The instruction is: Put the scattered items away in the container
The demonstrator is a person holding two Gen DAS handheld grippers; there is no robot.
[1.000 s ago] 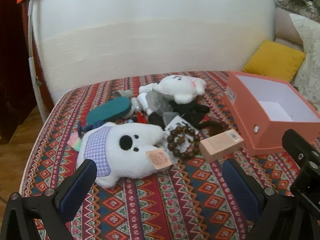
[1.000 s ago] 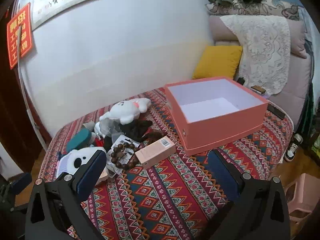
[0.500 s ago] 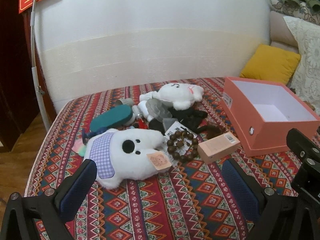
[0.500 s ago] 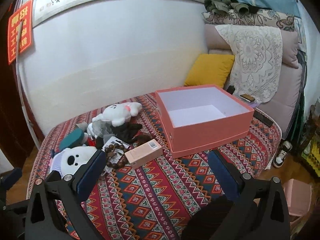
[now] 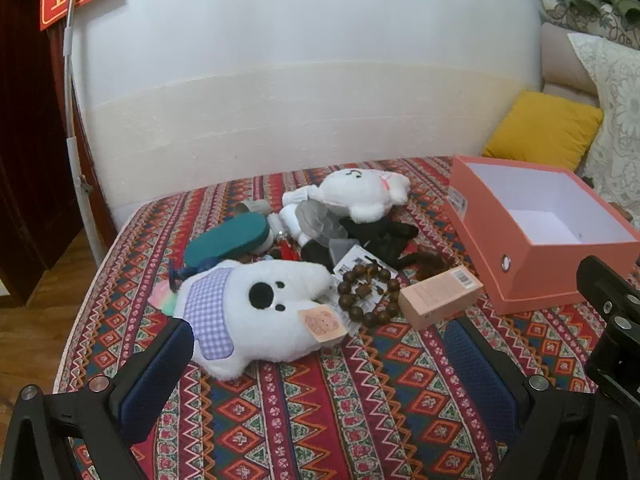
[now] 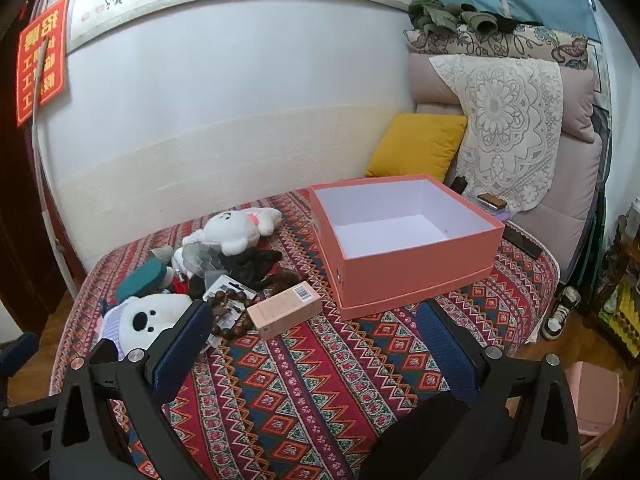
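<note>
Left wrist view: left gripper (image 5: 320, 364) at the lower edge of the frame, jaws spread wide, nothing between them, above the patterned cloth (image 5: 360, 408). At centre frame lies the scatter of items: a white plush (image 5: 260, 304) with a checked patch nearest the gripper, a bead bracelet (image 5: 366, 294) touching its right side, and a small pink carton (image 5: 440, 296) just right of the beads. Behind these, a teal case (image 5: 228, 238), black fabric (image 5: 380, 236) and a second white plush (image 5: 360, 194) toward the wall. The open pink box (image 5: 496, 240), interior white and bare, sits at right of frame, near the carton but apart from it. A yellow cushion (image 5: 544, 130) is at upper right

Right wrist view: right gripper (image 6: 316, 344) at the lower edge, jaws likewise released and holding nothing. The box (image 6: 416, 276) stands at centre frame; the carton (image 6: 284, 310) lies just left of its near corner, with beads (image 6: 232, 312), plush (image 6: 148, 316) and the remaining items spread further left. Cushion (image 6: 416, 146) and a lace cover (image 6: 508, 128) occupy the upper right; a shoe (image 6: 560, 312) is on the floor at right
</note>
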